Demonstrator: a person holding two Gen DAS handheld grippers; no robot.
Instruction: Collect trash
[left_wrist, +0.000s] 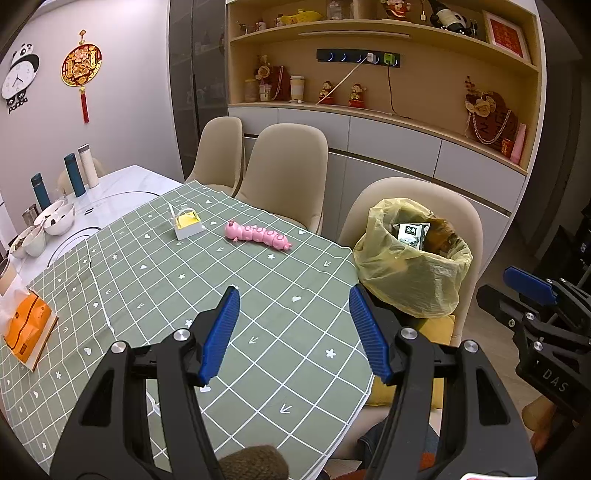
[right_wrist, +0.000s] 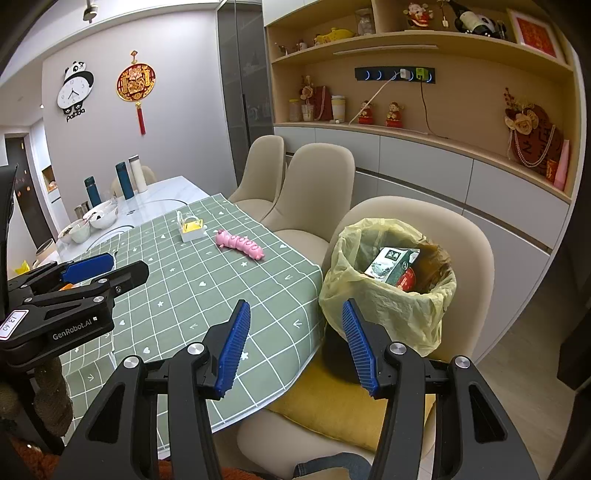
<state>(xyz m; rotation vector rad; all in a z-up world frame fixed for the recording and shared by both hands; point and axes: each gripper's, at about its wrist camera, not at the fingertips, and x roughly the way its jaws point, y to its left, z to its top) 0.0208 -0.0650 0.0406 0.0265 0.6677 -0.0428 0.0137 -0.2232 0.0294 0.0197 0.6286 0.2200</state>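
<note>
Views: the left wrist view alone shows the orange packet (left_wrist: 27, 325) on the counter's near left; the right wrist view looks deeper into the trash bag (right_wrist: 388, 295) (green carton and red item inside).
Trash bag: mouth upward, on the beige chair (right_wrist: 476, 236) just beside the counter (right_wrist: 184, 295) edge.
Left tongs (left_wrist: 293, 301): spread, empty.
Right tongs (right_wrist: 295, 314): spread, empty.
Room: bare cloth ahead; pink toy (left_wrist: 256, 236) lies farther back.

place: home dining room | cues: dining table (left_wrist: 122, 184), upholstered chairs (left_wrist: 284, 173), knick-knack shelving (left_wrist: 369, 37), panda wall clock (left_wrist: 20, 75)
</note>
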